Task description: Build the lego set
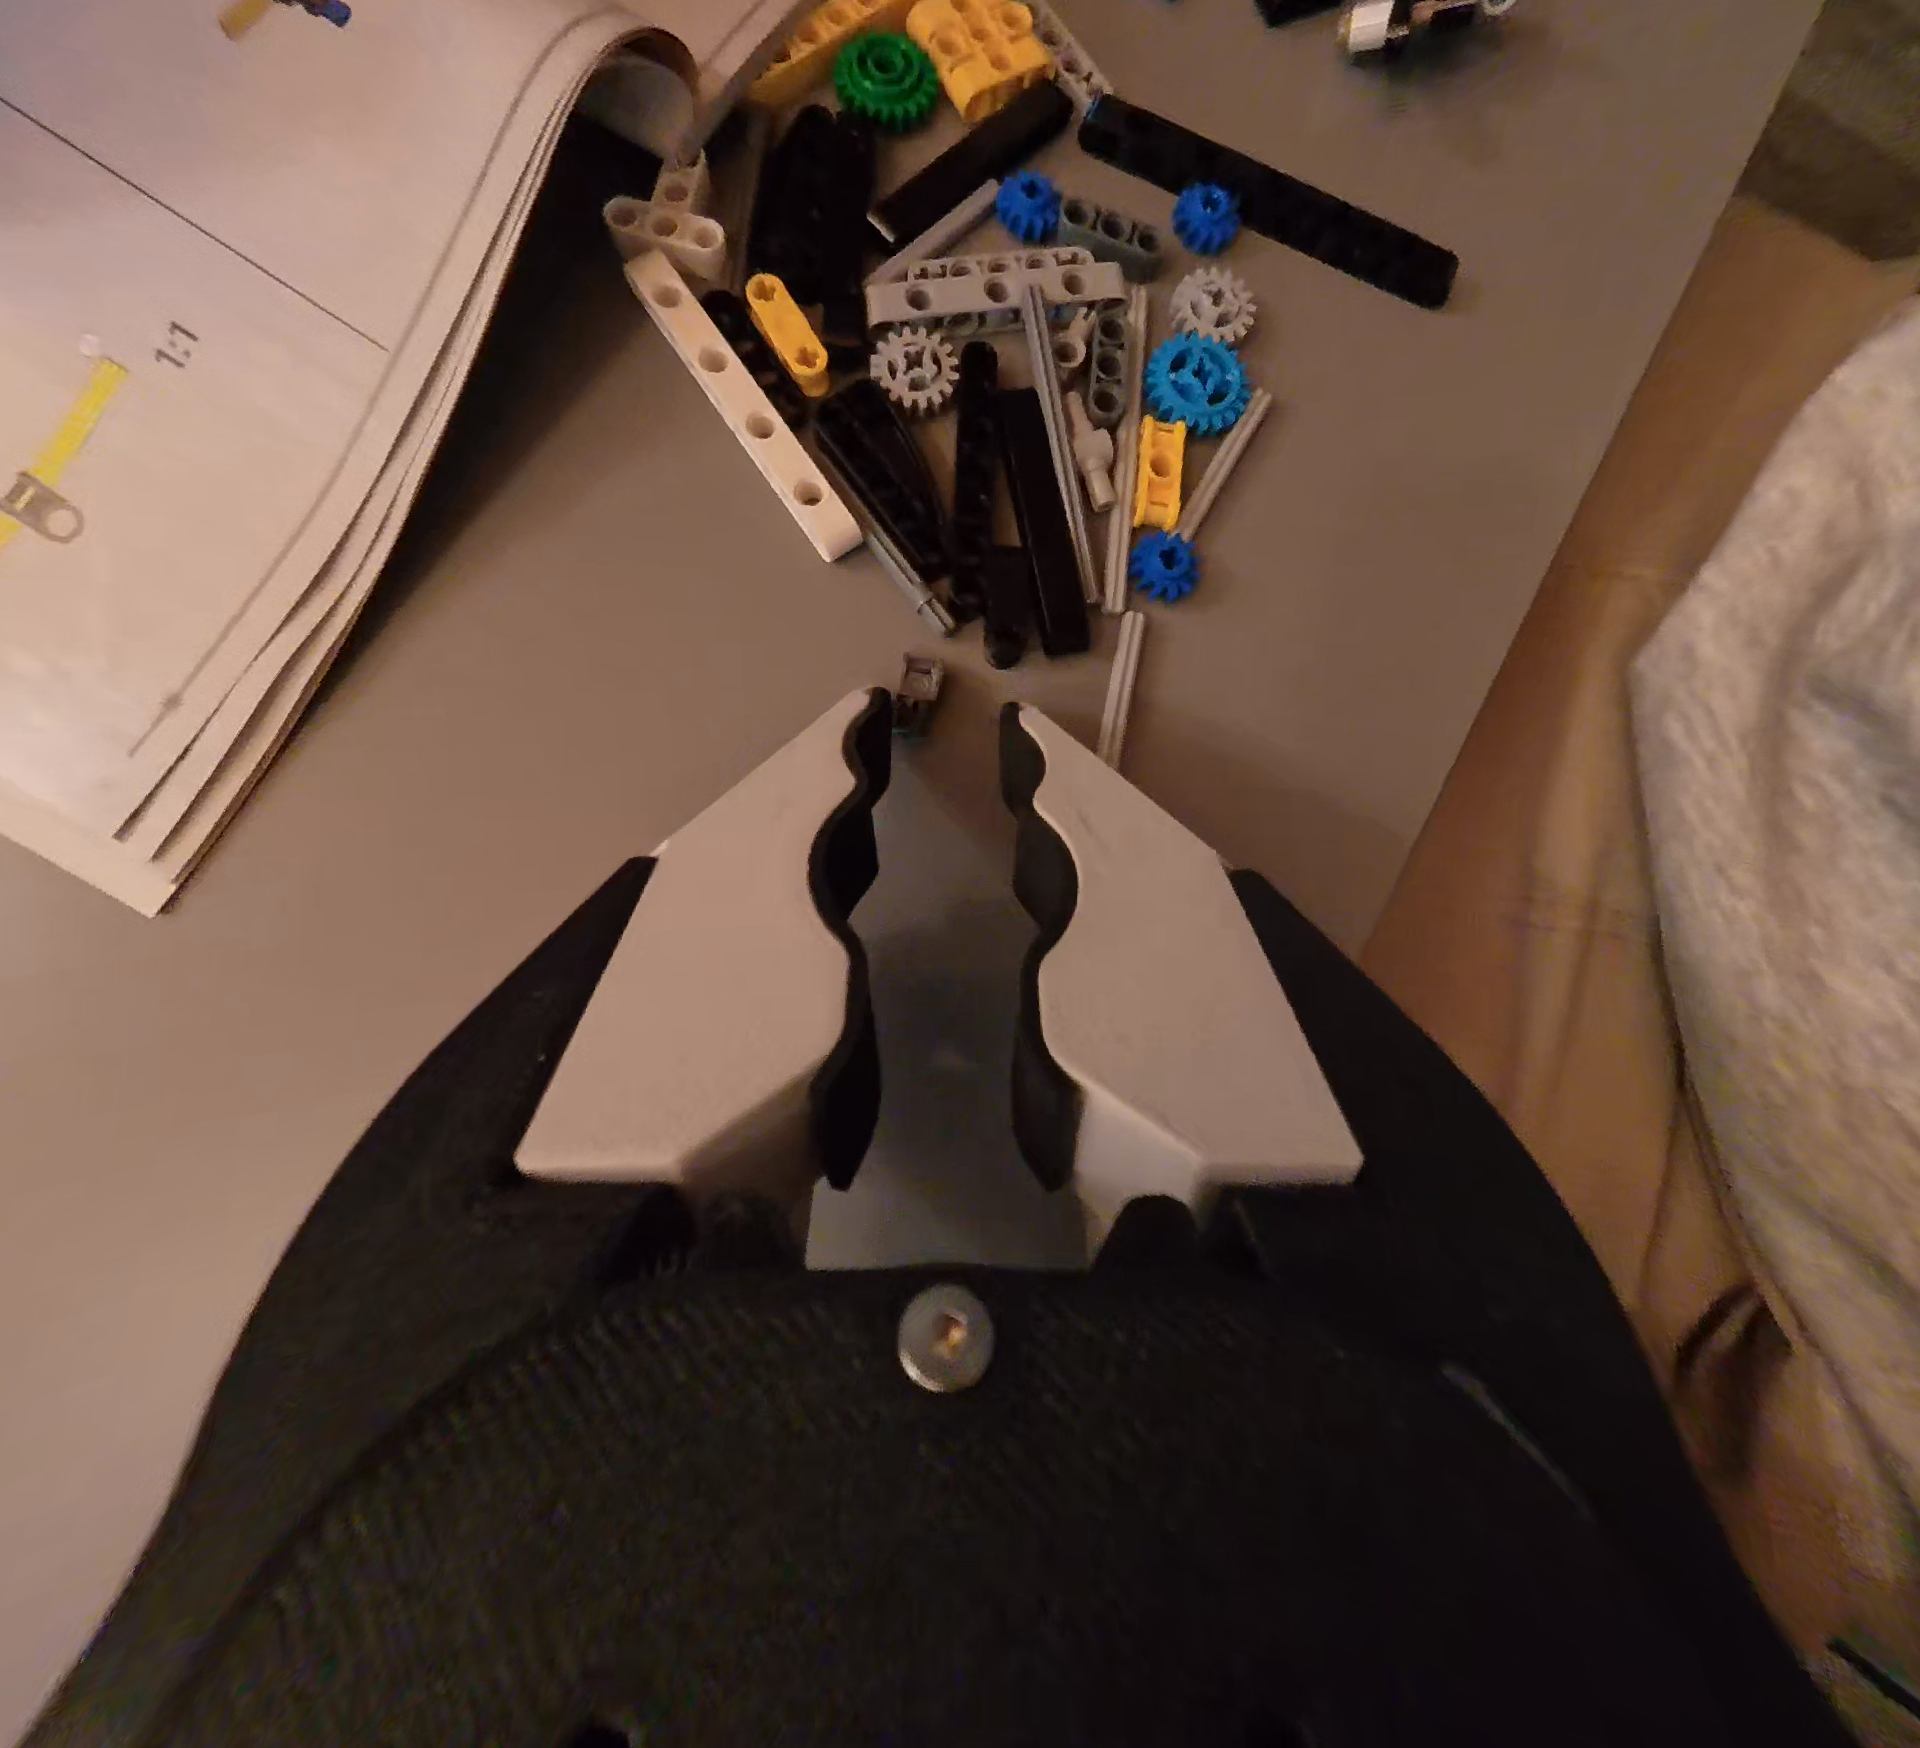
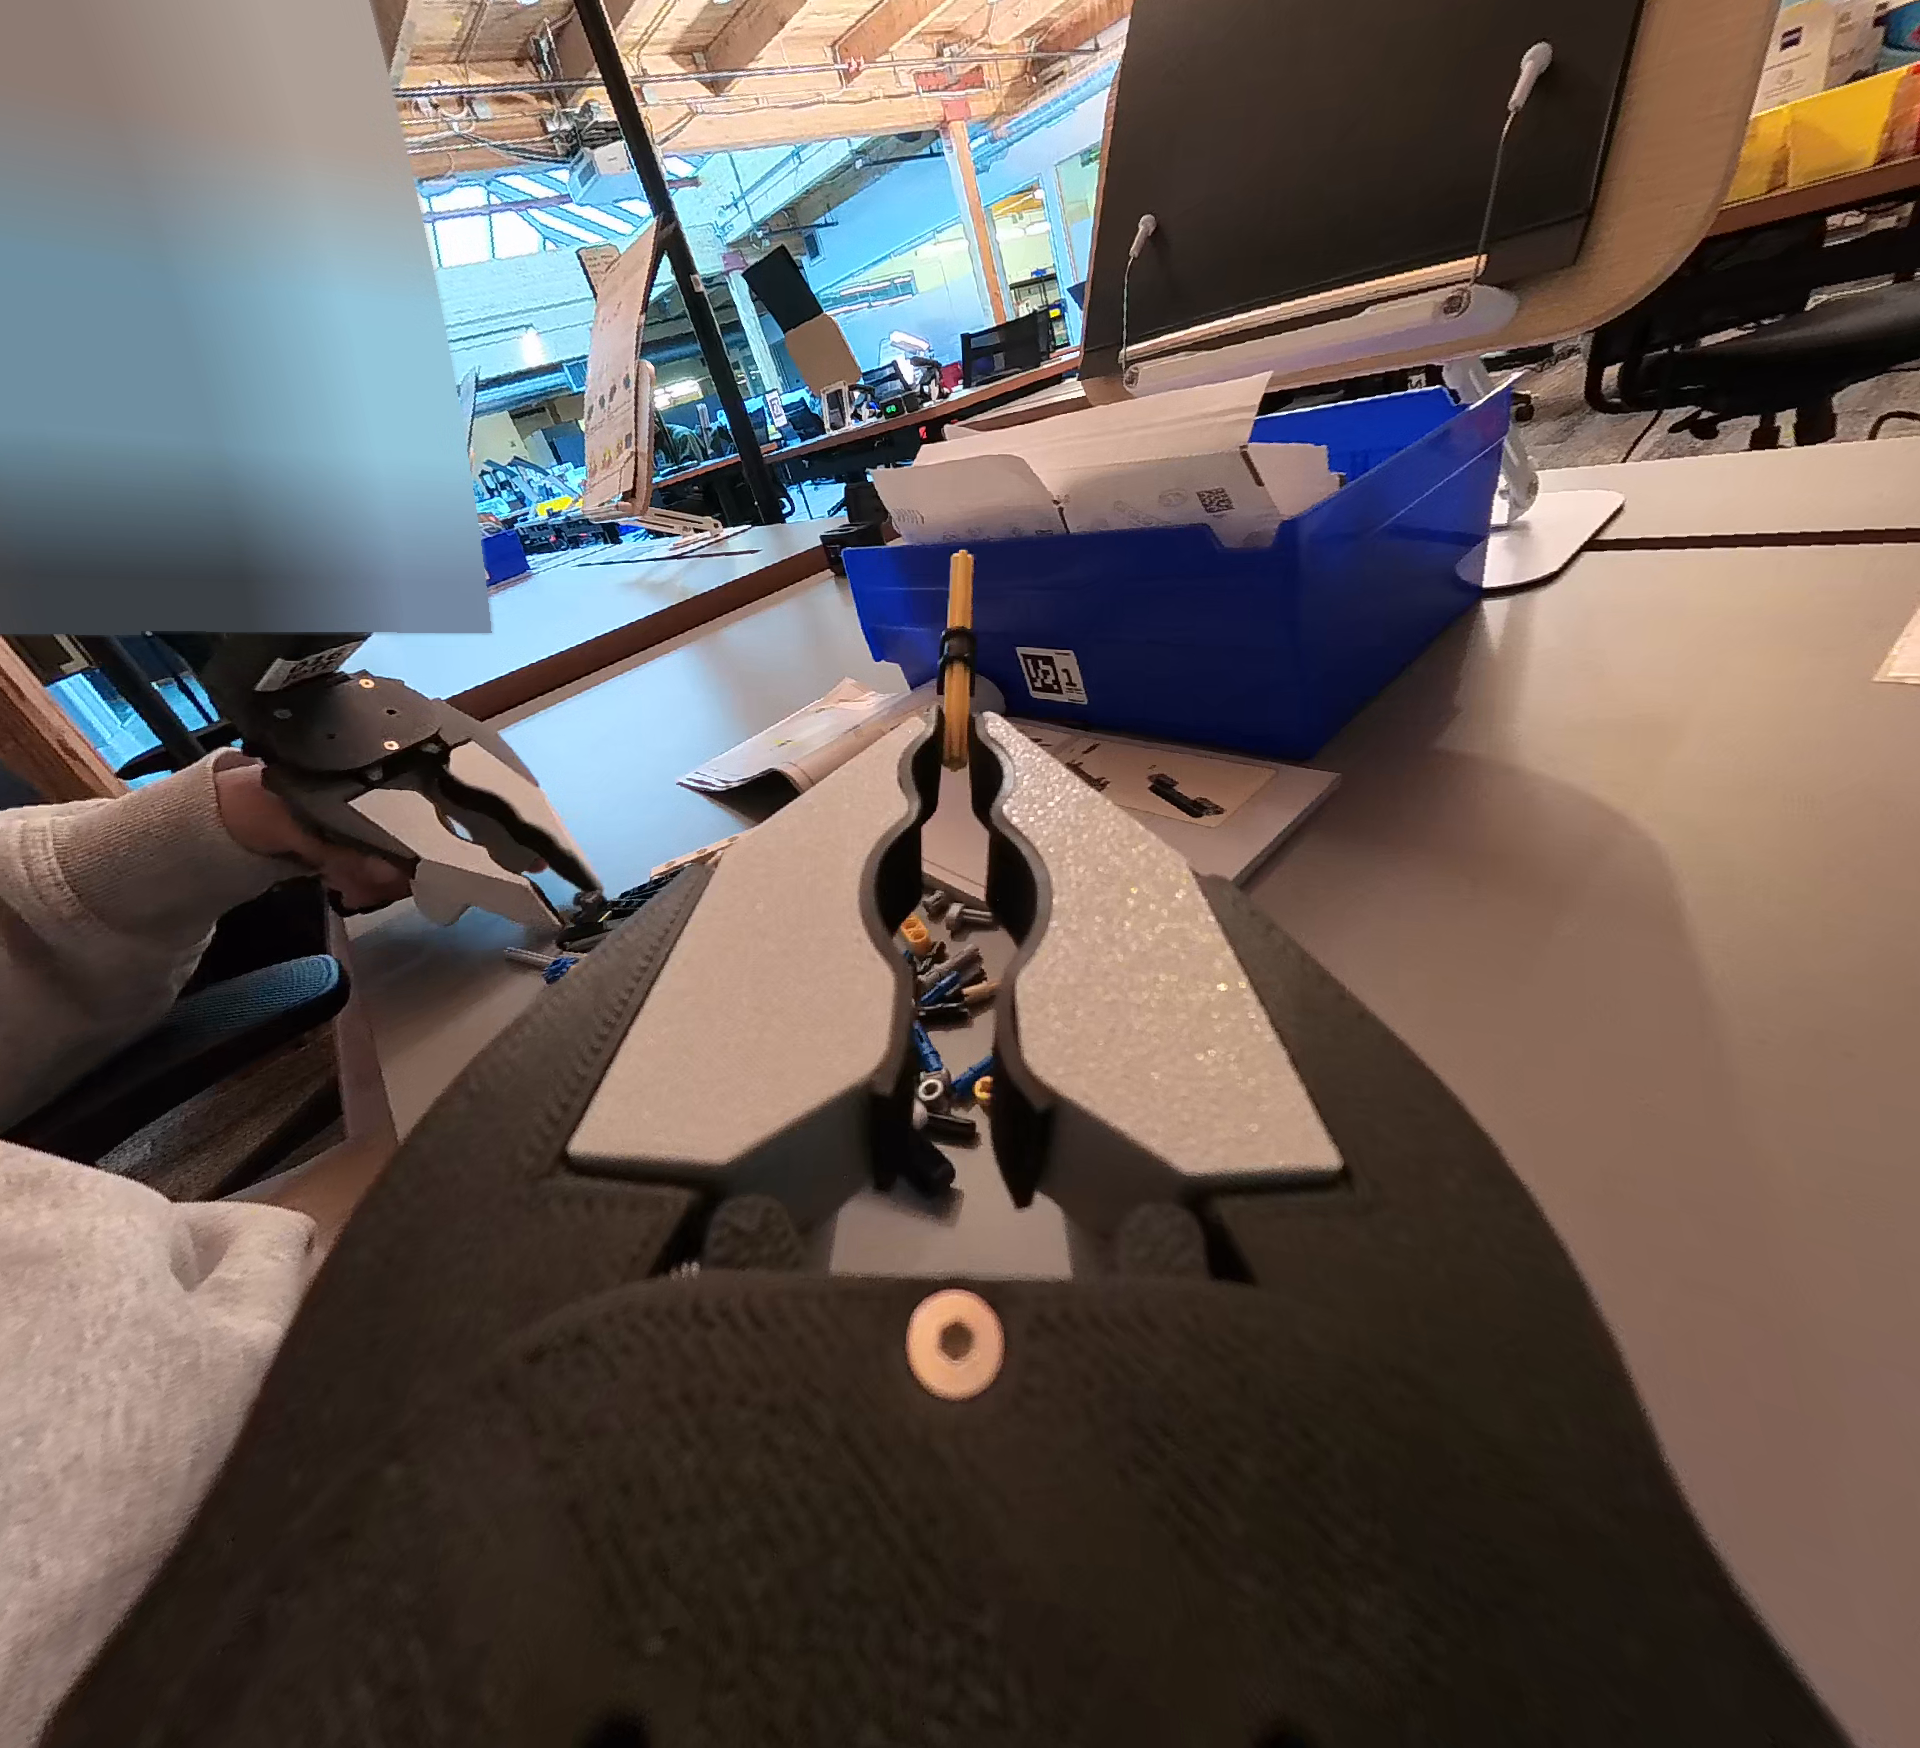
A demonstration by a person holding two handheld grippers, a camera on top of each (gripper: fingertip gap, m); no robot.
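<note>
My left gripper (image 1: 945,722) is open and low over the grey table, just short of a pile of loose Lego Technic pieces (image 1: 987,348): black and yellow beams, grey axles, blue, grey and green gears. A small grey piece (image 1: 921,688) lies right at its left fingertip; I cannot tell if they touch. My right gripper (image 2: 956,742) is shut on a yellow axle (image 2: 961,592), which stands upright with a black bush (image 2: 956,649) around it. The left gripper also shows in the right wrist view (image 2: 571,888), tips down at the pile.
An open instruction booklet (image 1: 260,244) lies left of the pile. Small pins and connectors (image 2: 945,981) lie under my right gripper. A blue bin (image 2: 1195,638) with paper packaging and a monitor (image 2: 1351,88) stand behind. A grey sleeve (image 1: 1787,763) lies past the table's right edge.
</note>
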